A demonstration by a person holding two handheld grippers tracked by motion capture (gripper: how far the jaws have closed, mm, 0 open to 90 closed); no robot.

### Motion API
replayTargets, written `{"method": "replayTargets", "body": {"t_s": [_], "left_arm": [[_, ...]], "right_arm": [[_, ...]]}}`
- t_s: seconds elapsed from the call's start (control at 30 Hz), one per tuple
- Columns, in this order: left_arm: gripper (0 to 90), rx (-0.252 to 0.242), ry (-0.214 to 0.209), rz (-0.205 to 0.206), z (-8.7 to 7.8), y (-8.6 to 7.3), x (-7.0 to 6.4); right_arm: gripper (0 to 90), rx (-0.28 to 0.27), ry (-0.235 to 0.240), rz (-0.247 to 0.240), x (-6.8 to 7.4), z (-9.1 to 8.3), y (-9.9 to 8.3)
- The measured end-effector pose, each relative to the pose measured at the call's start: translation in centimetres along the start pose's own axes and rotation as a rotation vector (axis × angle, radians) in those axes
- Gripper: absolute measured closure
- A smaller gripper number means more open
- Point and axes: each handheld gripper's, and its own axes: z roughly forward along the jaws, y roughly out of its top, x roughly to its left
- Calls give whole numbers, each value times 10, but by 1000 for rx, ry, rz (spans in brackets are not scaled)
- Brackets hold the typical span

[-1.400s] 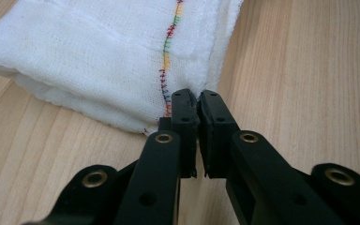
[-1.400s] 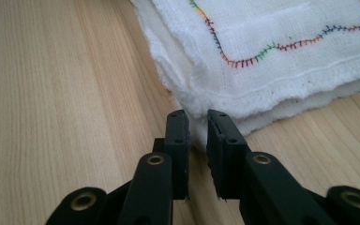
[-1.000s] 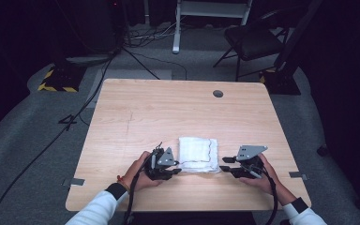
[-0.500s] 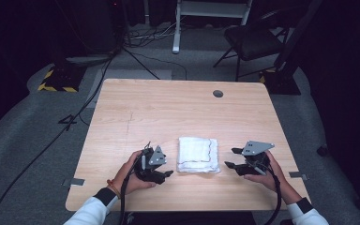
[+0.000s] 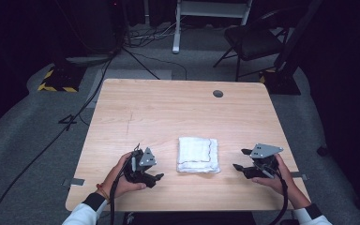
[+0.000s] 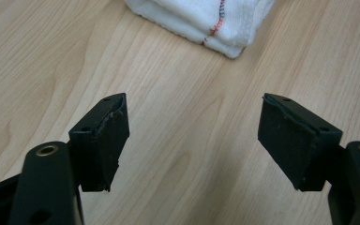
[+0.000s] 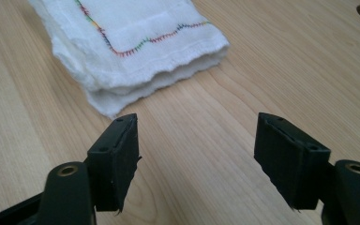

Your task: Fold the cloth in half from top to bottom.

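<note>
A folded white cloth [image 5: 197, 154] with coloured stitching lies flat on the wooden table [image 5: 168, 112], near the front edge. My left gripper [image 5: 155, 178] rests on the table to the cloth's left, open and empty, a short gap away. In the left gripper view the cloth [image 6: 206, 18] sits beyond the spread jaws of that gripper [image 6: 192, 136]. My right gripper [image 5: 240, 161] is open and empty to the right of the cloth. Its own view shows the cloth's folded edge [image 7: 136, 51] just ahead of the left jaw of the right gripper [image 7: 197, 154].
A round cable hole [image 5: 218, 93] is set in the table's far right part. Beyond the table stand a chair [image 5: 258, 42], a white frame [image 5: 206, 14] and floor cables [image 5: 136, 51].
Both grippers have drawn away from the cloth, the left one to the left and toward the front edge, the right one to the right. The cloth stays put.
</note>
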Motion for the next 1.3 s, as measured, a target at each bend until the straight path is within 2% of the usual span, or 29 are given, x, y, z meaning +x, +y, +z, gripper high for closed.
{"method": "replayTargets", "body": {"t_s": [0.27,0.4,0.7,1.03,1.17,1.3], "left_arm": [[220,23,78,0,-4,-16,0],[210,19,100,-13,-7,-25,1],[207,13,100,-56,-15,-47,8],[202,6,90,-97,-22,-67,26],[204,10,124,-115,-22,-78,32],[207,-15,108,-173,-24,-89,40]], "right_arm": [[306,25,-37,29,-6,-8,-17],[300,26,-44,49,-10,-12,-26],[290,28,-63,109,-17,-23,-47],[267,25,-103,232,-30,-37,-77],[263,40,-131,264,-35,-39,-90],[242,26,-128,313,-38,-39,-104]]}}
